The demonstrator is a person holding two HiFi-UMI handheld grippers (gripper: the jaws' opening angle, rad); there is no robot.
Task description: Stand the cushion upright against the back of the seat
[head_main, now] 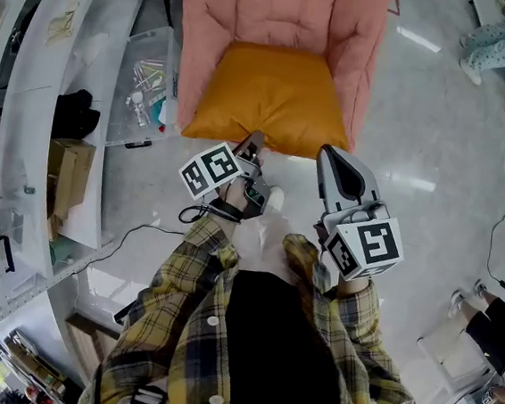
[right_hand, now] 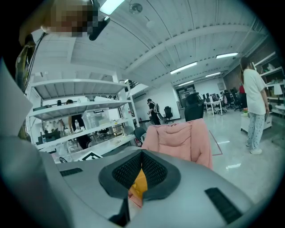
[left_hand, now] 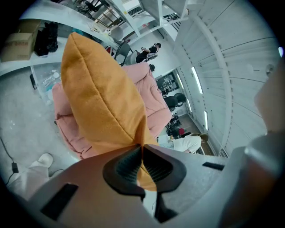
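Left gripper (head_main: 254, 139) is clamped tight on the orange cushion (head_main: 273, 96) at its front edge, and right gripper (head_main: 326, 151) pinches the other corner, on the pink chair (head_main: 281, 11).

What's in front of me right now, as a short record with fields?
cushion: orange, on the pink chair, not yet upright
left gripper: shut on the cushion's front edge
right gripper: shut at the cushion's front right corner, orange showing between its jaws
shelves: white, at the person's left
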